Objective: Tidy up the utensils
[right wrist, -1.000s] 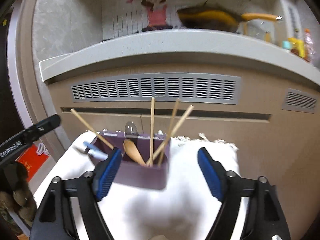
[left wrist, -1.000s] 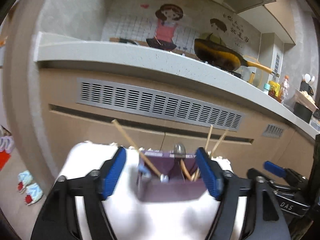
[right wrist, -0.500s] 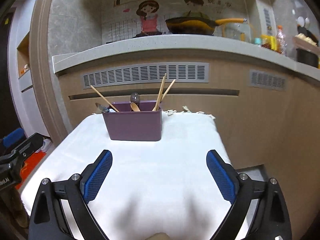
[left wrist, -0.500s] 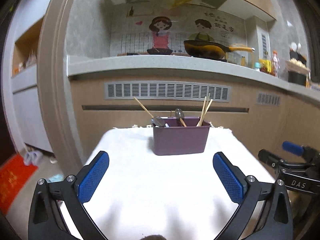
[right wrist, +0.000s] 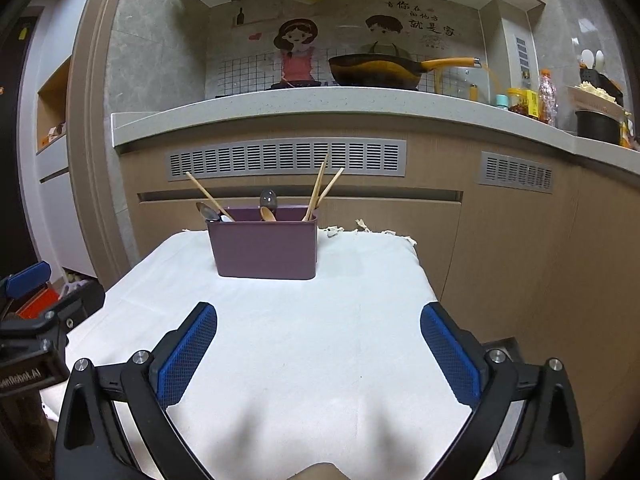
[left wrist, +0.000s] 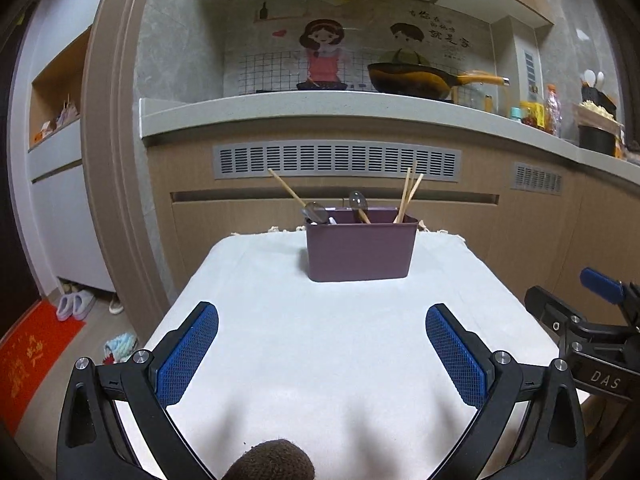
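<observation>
I have both claws spread wide with nothing between the blue pads; the left claw (left wrist: 322,344) and the right claw (right wrist: 318,340) have just been opening, the right widening later than the left. The plum-coloured rectangular plastic utensil caddy (left wrist: 360,250) stands upright toward the far edge of the white cloth-covered worktop (left wrist: 320,340), well apart from both claws and straight ahead of them. Its long side faces me squarely. In it I see slim wooden chopsticks (left wrist: 408,196) leaning up at the right end, another wooden stick (left wrist: 286,190) slanting out to the left, and metal spoons (left wrist: 356,202) near the middle, with a small wooden spoon (right wrist: 267,213) showing in the right view.

The cloth between me and the caddy is bare, so I judge the sorting done or nearly so. In the left view the caddy lies slightly right of centre; in the right view, left of centre, so it sits between my hands, neither clearly nearer.
</observation>
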Motion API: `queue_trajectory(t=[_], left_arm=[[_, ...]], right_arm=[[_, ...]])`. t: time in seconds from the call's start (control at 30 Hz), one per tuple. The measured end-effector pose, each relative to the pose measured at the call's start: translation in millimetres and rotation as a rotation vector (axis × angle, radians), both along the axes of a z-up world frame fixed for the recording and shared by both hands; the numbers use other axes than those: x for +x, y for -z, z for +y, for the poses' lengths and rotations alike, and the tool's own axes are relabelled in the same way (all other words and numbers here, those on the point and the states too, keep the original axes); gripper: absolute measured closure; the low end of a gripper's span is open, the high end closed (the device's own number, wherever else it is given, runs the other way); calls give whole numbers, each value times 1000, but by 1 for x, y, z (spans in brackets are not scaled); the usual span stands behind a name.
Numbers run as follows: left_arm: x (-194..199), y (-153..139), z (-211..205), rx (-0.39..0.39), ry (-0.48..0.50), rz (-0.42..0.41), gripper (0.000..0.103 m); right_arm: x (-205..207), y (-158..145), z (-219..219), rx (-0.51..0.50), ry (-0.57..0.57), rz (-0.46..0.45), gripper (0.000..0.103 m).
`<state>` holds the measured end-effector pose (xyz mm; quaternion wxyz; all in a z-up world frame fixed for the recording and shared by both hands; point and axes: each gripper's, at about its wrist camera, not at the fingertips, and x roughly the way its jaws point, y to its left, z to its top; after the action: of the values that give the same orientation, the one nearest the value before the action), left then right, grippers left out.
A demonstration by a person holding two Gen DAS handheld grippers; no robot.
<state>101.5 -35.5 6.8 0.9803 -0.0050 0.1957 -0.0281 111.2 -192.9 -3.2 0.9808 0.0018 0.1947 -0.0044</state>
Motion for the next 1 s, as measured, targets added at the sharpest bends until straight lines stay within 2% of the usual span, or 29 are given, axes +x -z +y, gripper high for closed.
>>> queue_trajectory(t=[1.0], left_arm=[[2, 3, 2, 1, 17, 33, 0]], right_arm=[[-4, 2, 2, -2, -5, 14, 1]])
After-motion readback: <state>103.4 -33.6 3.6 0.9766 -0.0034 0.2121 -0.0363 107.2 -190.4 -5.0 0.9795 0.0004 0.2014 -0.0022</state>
